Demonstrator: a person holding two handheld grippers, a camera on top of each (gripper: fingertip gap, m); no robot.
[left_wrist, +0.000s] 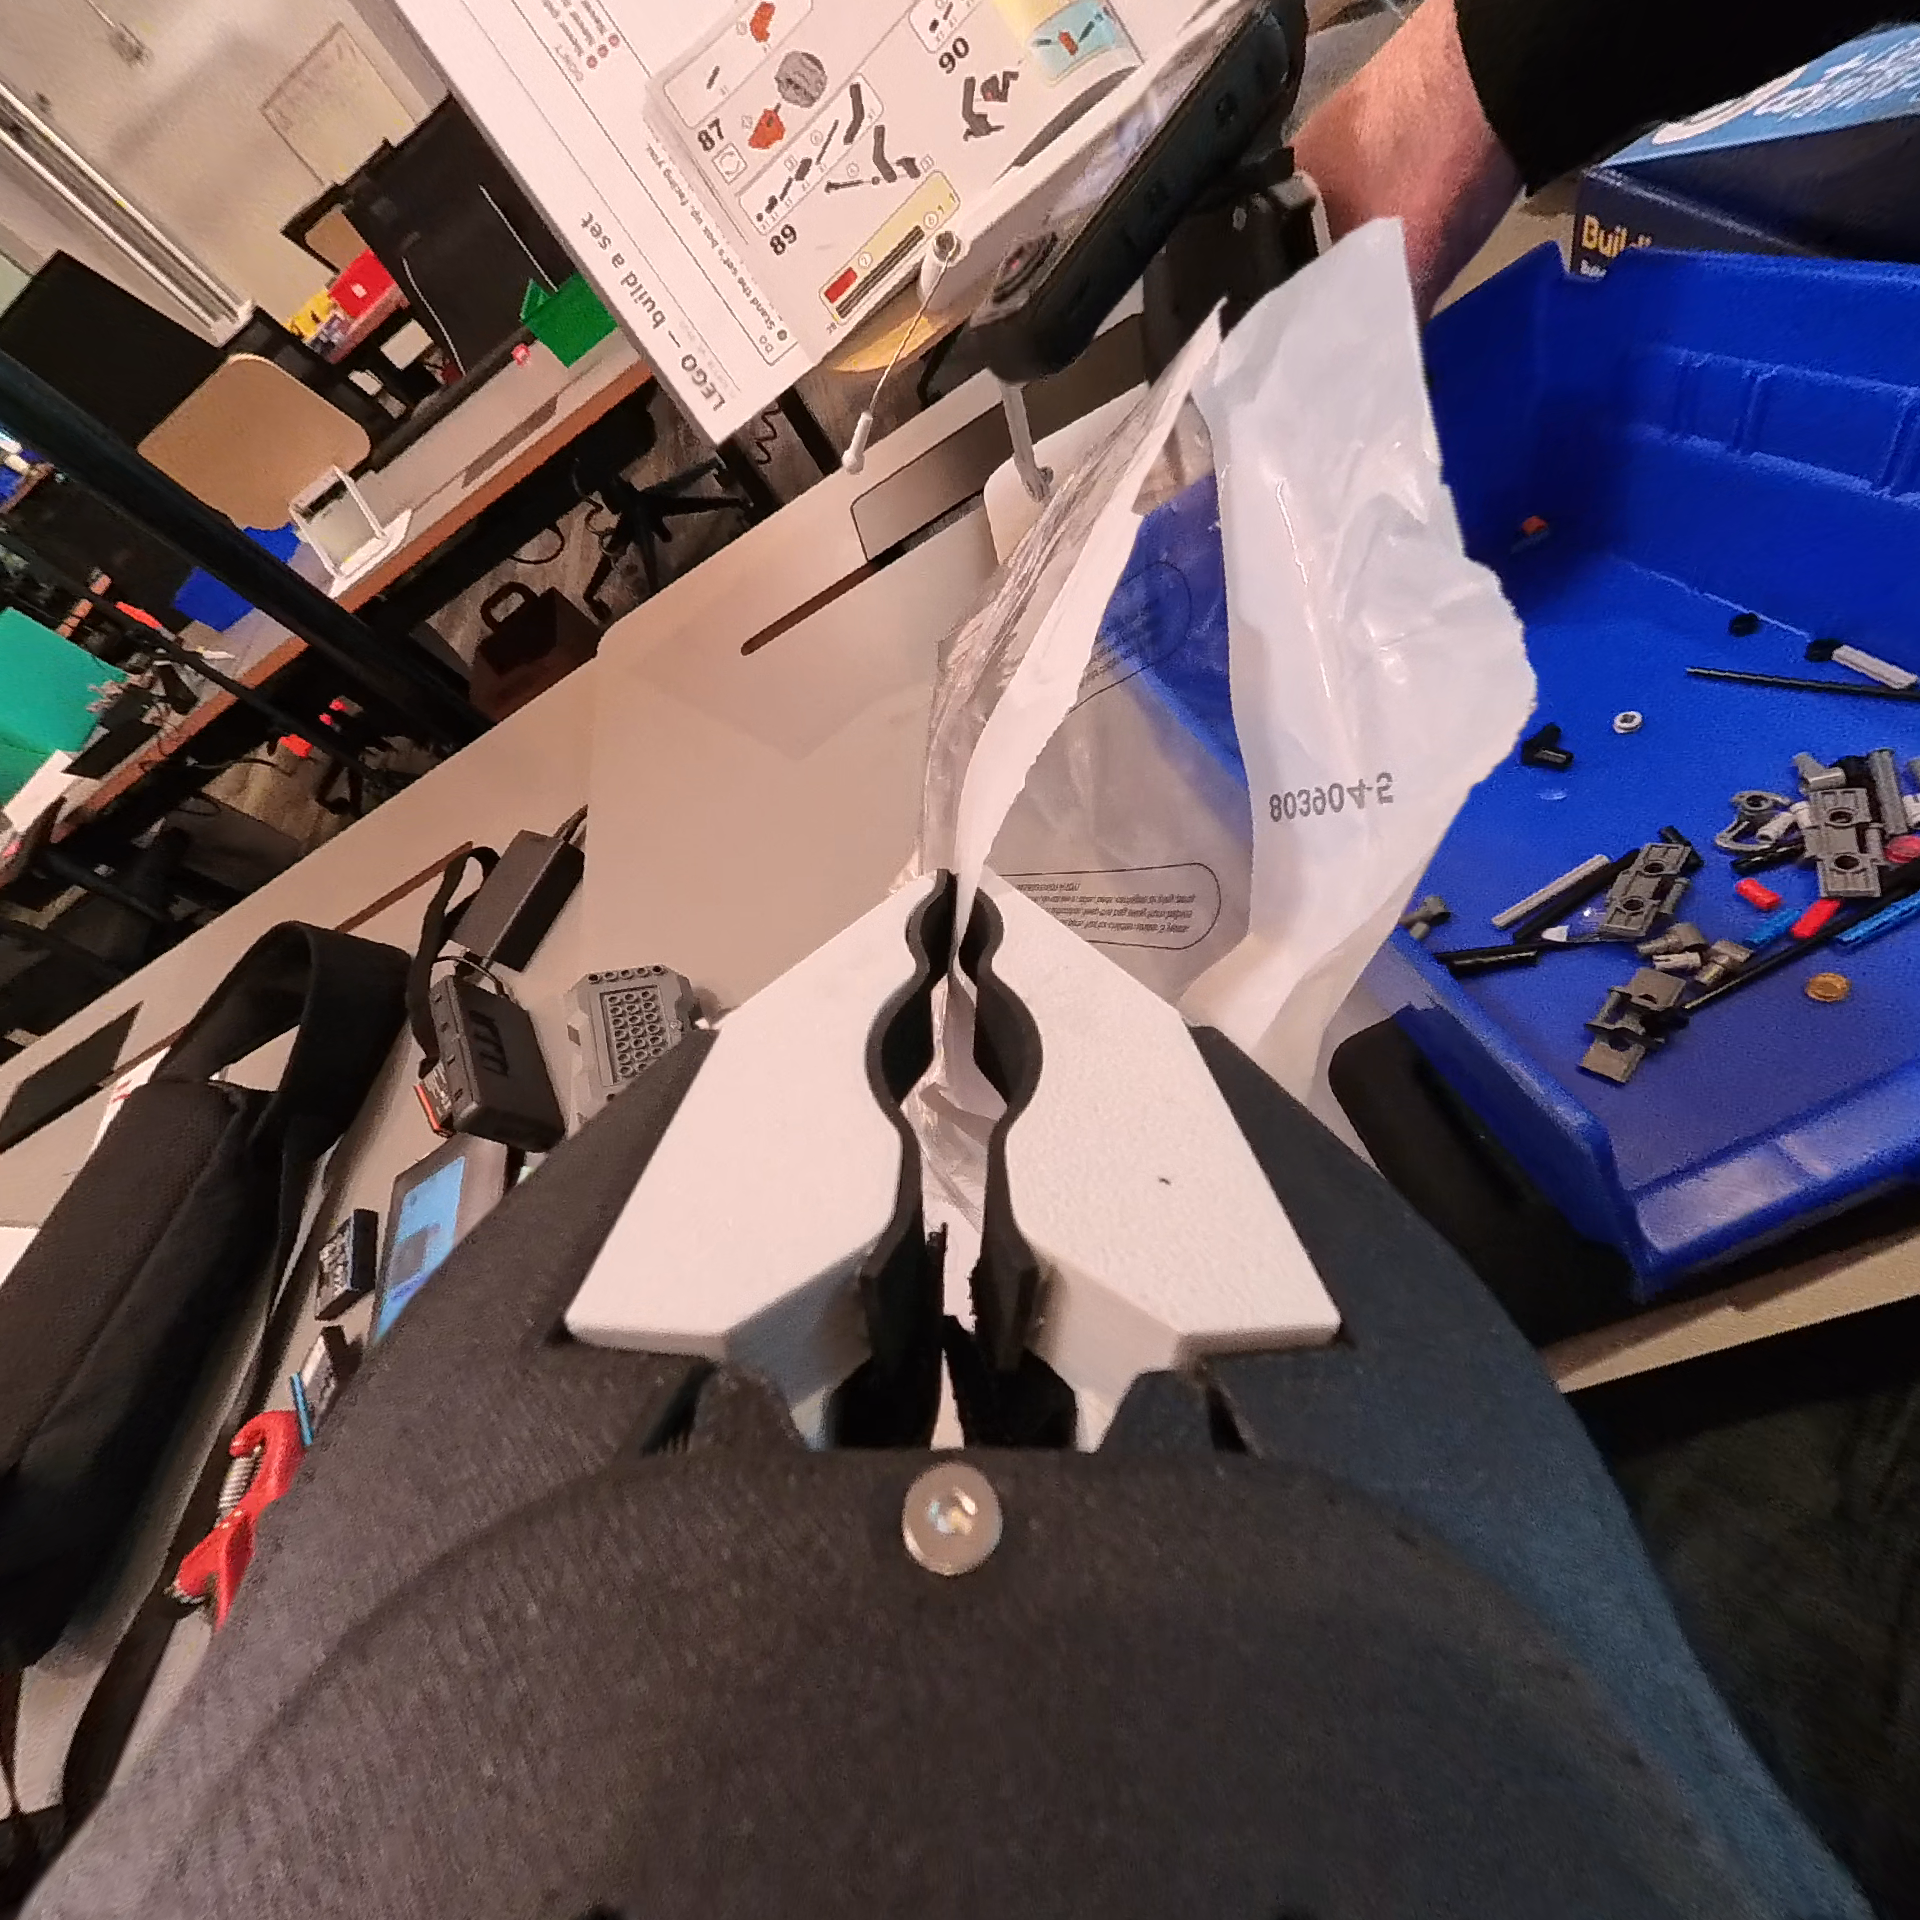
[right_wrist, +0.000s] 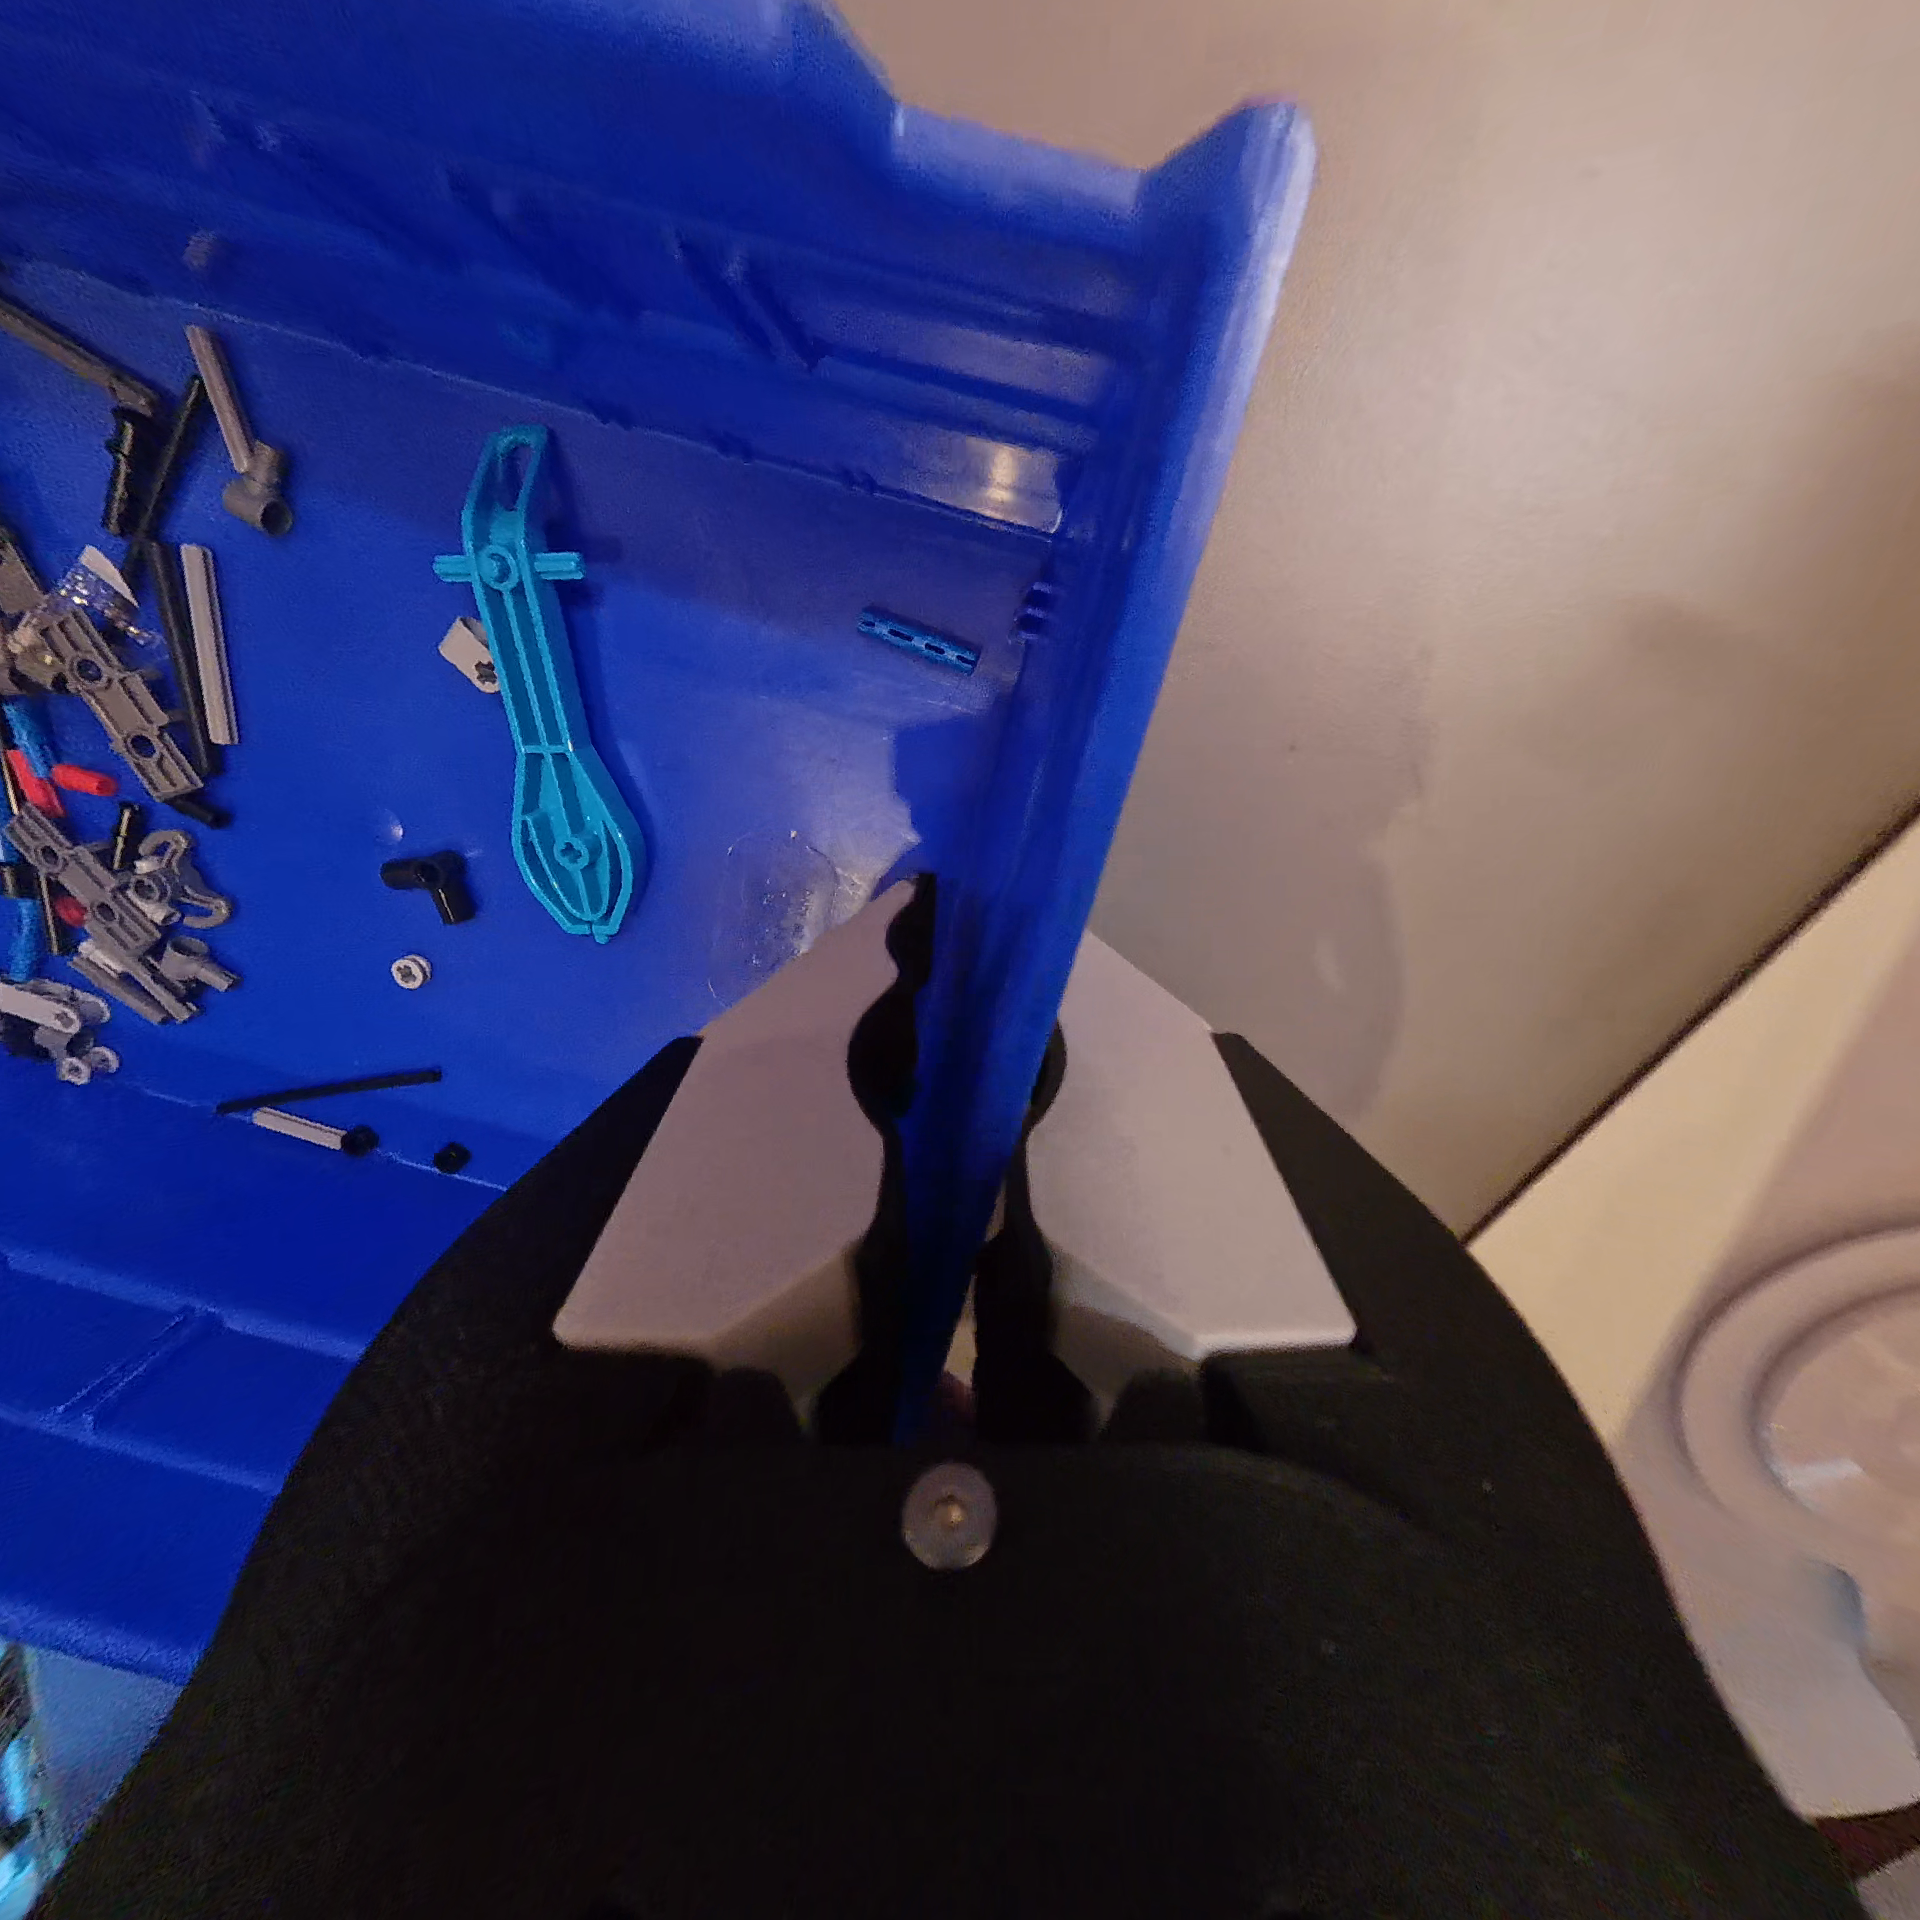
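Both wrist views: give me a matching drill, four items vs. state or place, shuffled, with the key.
Items
1. left gripper
2. right gripper
3. turquoise tool-shaped part
4. instruction sheet

States
A. lies flat on the floor of the blue bin
B. shut on the white plastic bag
C. propped up behind the table, beyond the bag
D. shut on the bin's side wall

Pairs: 1-B, 2-D, 3-A, 4-C
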